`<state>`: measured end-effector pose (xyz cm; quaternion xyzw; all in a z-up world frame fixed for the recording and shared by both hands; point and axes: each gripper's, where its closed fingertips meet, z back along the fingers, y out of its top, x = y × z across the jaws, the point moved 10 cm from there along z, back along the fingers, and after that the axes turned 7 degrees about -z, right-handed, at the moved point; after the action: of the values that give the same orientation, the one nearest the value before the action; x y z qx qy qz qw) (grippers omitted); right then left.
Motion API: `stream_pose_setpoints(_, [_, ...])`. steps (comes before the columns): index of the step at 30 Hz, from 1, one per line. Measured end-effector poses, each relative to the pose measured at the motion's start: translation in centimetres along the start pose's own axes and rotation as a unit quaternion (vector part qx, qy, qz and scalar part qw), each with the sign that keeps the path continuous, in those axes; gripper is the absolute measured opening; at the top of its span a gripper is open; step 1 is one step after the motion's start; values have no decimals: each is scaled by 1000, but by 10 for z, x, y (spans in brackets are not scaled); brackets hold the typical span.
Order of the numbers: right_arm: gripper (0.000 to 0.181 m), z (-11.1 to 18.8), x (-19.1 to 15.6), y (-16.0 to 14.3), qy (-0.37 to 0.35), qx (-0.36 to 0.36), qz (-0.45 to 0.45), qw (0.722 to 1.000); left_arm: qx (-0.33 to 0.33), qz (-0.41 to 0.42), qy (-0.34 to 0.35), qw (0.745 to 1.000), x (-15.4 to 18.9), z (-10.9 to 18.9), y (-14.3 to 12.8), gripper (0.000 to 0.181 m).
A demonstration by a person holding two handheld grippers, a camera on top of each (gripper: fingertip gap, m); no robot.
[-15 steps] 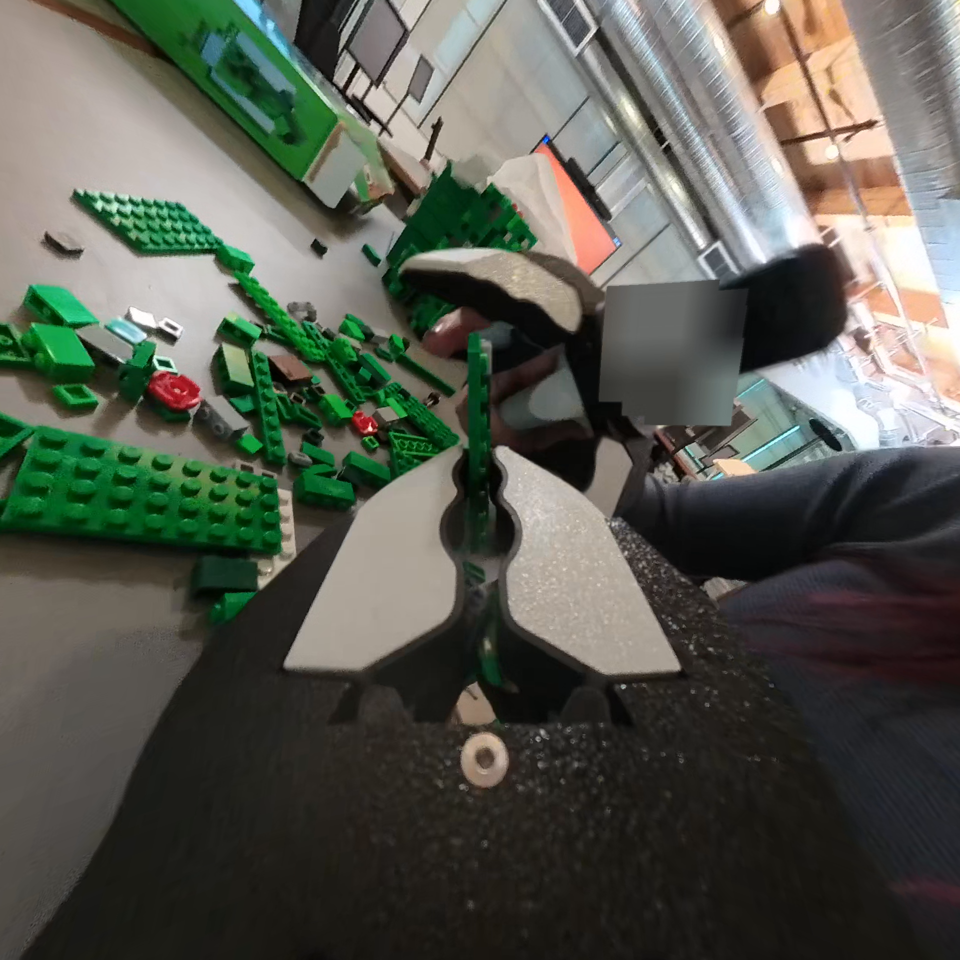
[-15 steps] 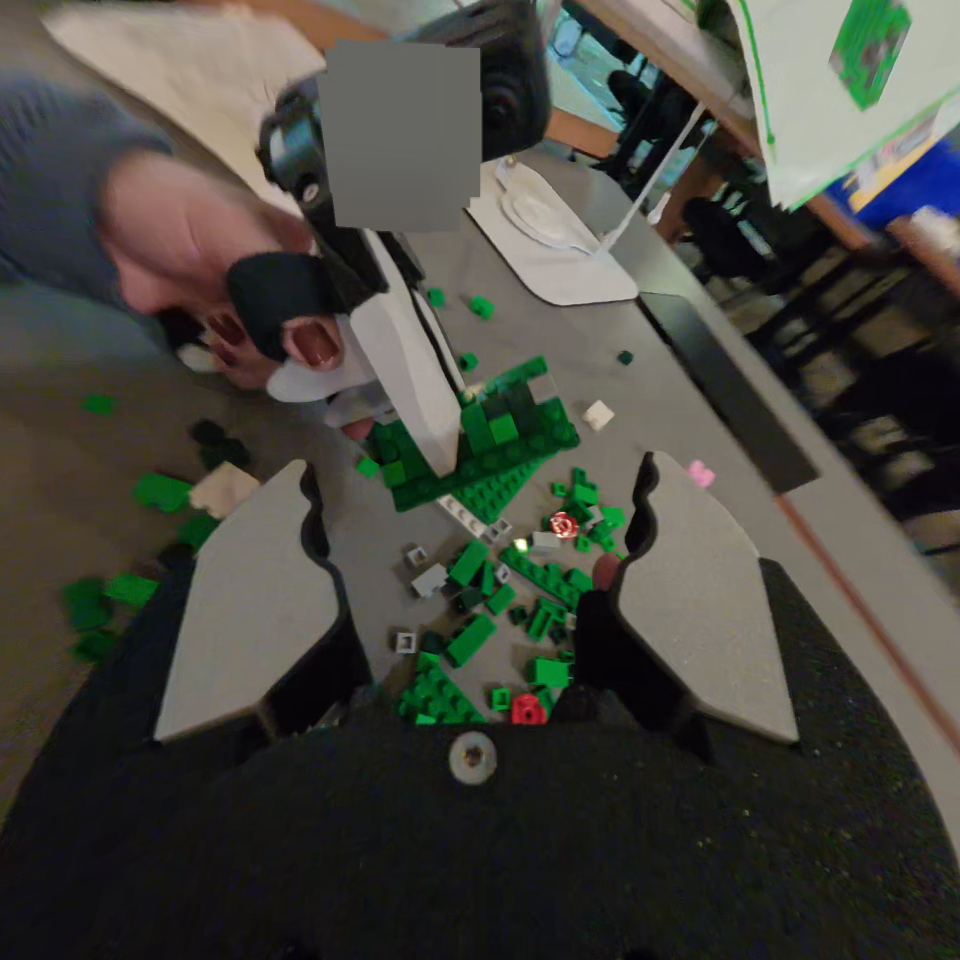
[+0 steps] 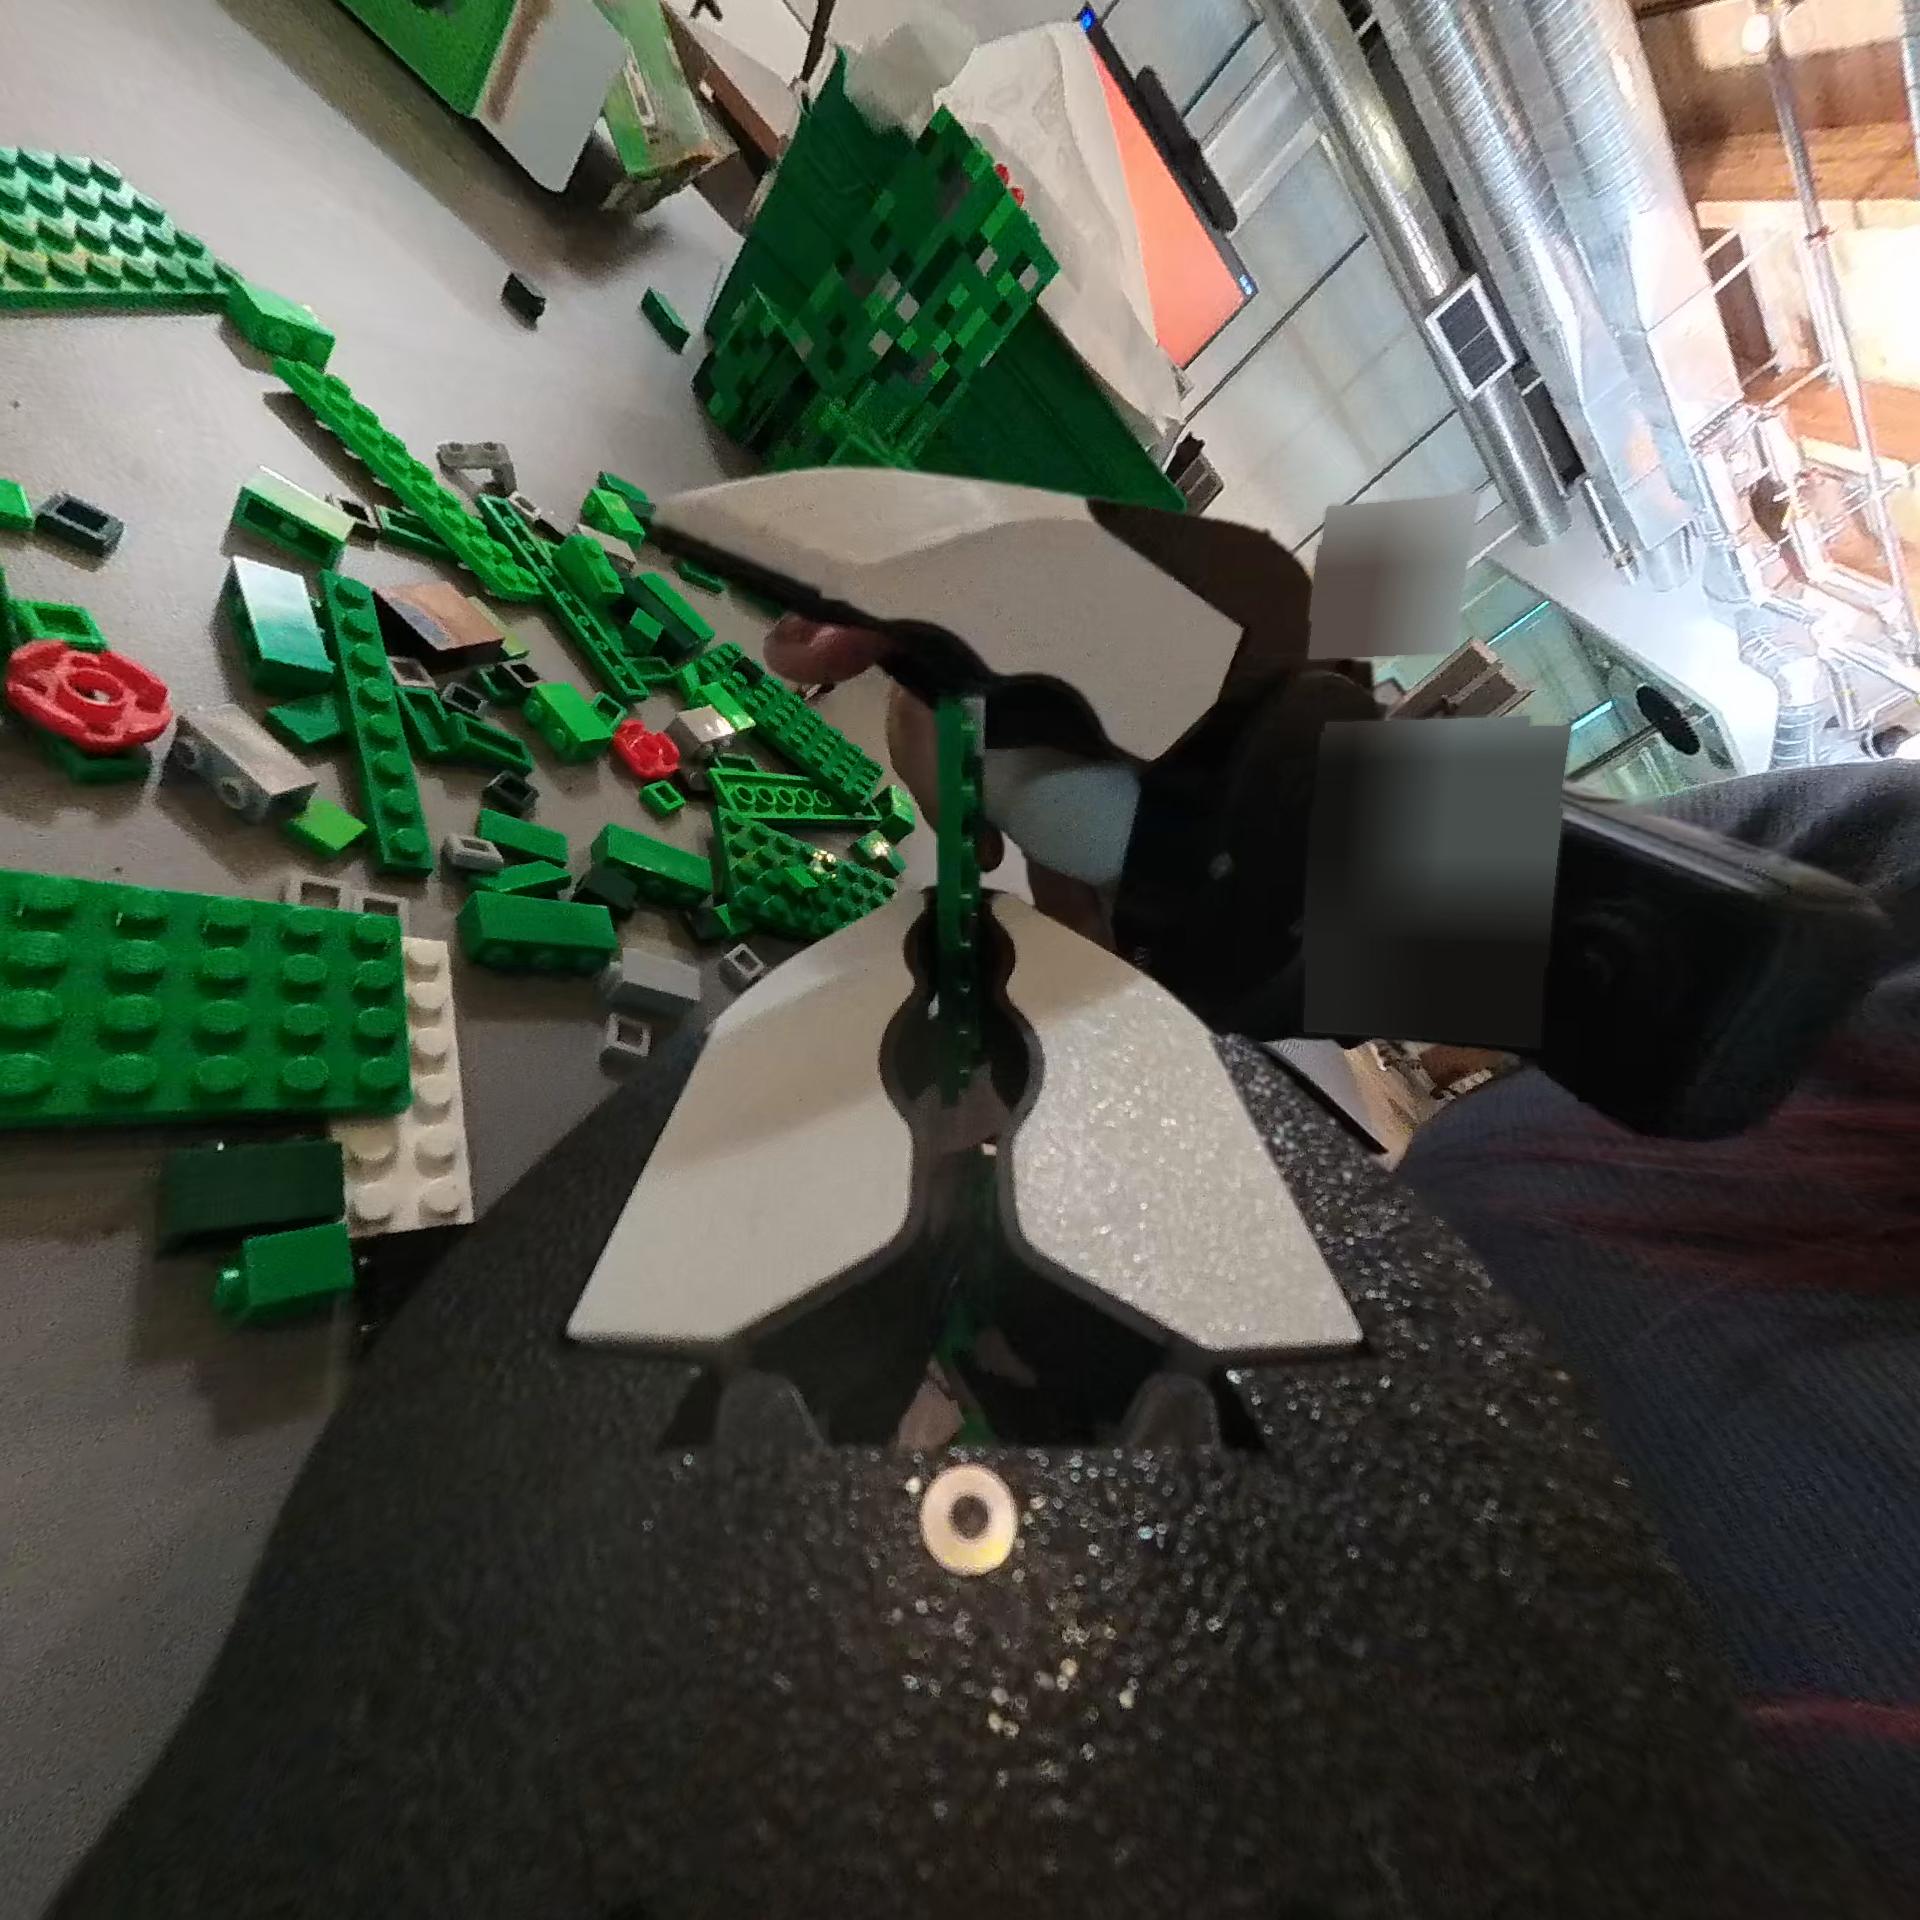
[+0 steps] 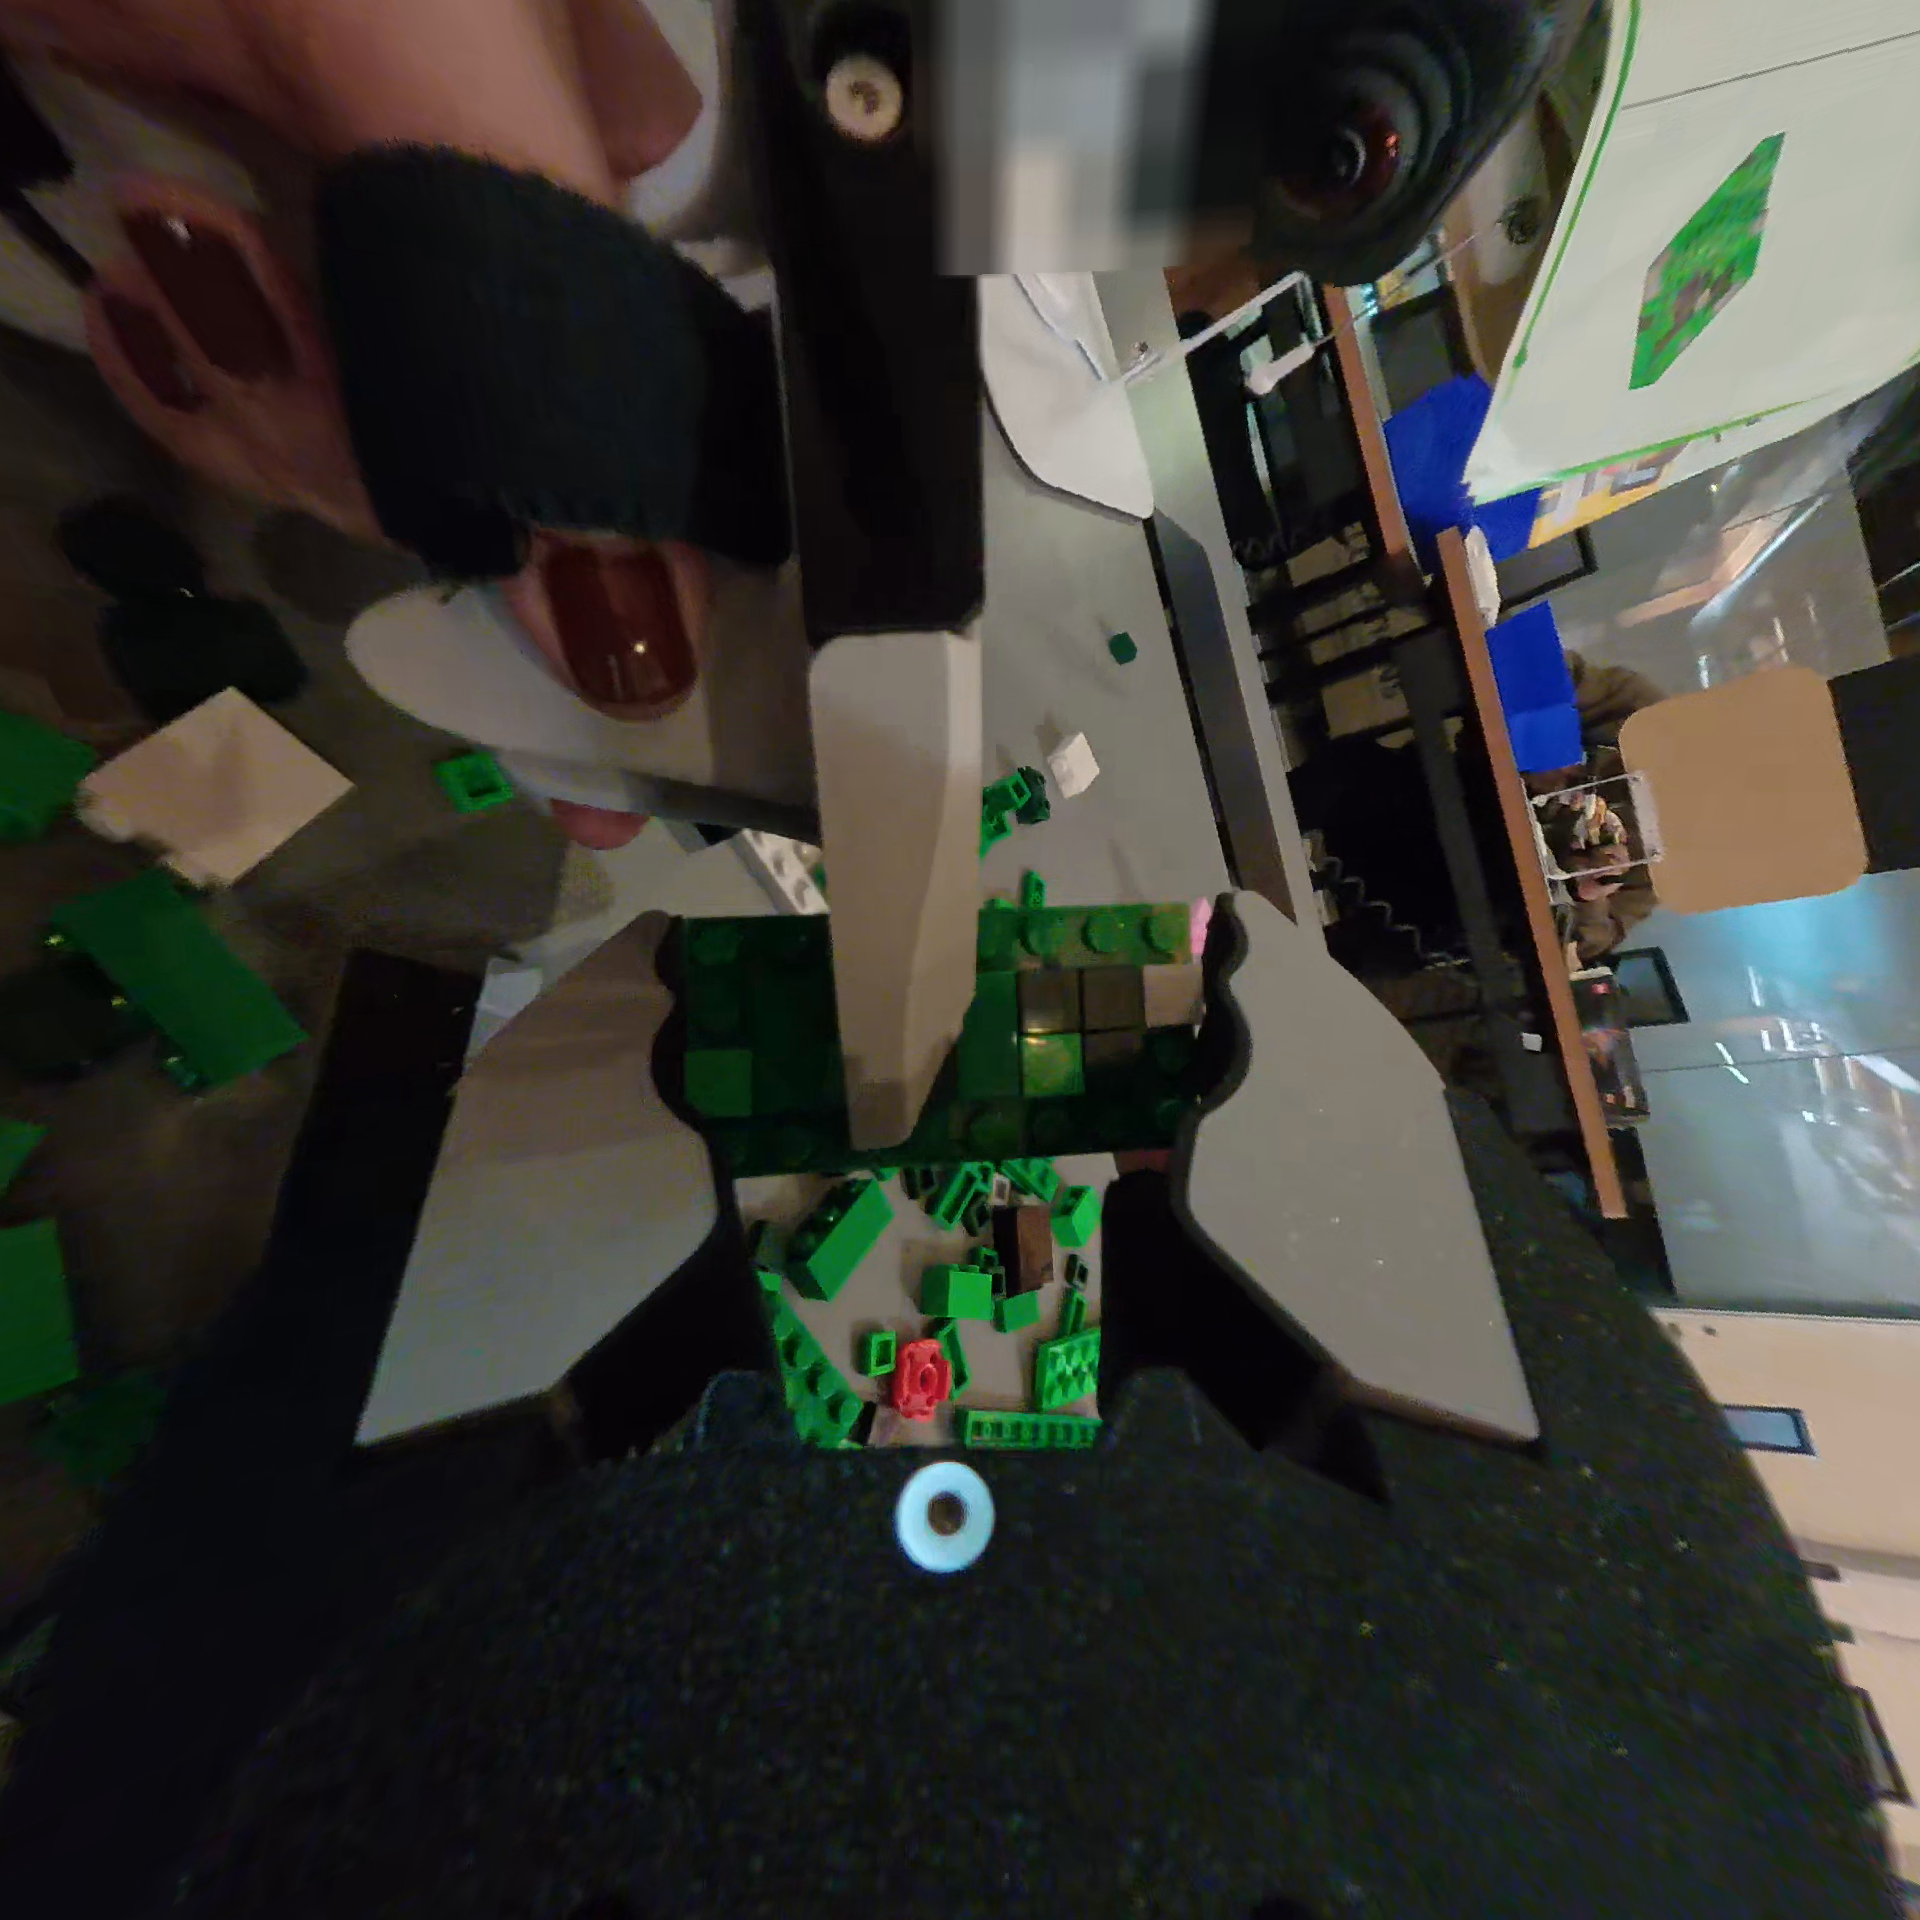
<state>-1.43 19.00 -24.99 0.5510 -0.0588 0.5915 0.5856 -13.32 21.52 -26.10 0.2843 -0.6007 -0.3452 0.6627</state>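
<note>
Above scattered bricks (image 3: 540, 717), left gripper (image 3: 961, 925) clamping green plate (image 4: 1081, 1039), right gripper's (image 4: 945, 966) spread jaws flanking its edges.

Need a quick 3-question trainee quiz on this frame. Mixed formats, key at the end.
1. Multiple choice: the left claw is shut on which thing? A) a white brick B) the flat green studded brick plate C) a grey tile
2. True or false: the red round toy piece lies among loose green bricks on the grey table, held by neither claw.
3. Fill in: in the right wrist view, the right claw has one finger on each ___ of the green plate.

Key: 1 B. 2 true. 3 side (whether the fingers press the plate cannot be told).
</note>
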Motion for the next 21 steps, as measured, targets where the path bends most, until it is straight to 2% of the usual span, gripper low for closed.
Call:
stream_pose_setpoints(1, [93,0,0,0,-2,0,2,1000,-2,-1,2,1000,0,0,0,6])
stream_pose_setpoints(6, [93,0,-6,3,16,15,16,1000,46,0,-27,999,1,3,4,22])
stream_pose_setpoints(9, [93,2,-8,5,17,24,23,999,52,-3,-15,999,0,5,4,6])
stream_pose_setpoints(12, [93,2,-7,5,22,34,9,999,50,-13,-10,999,2,5,5,6])
stream_pose_setpoints(21, [95,-1,-10,9,-9,-17,40,999,40,-27,20,999,4,3,6,6])
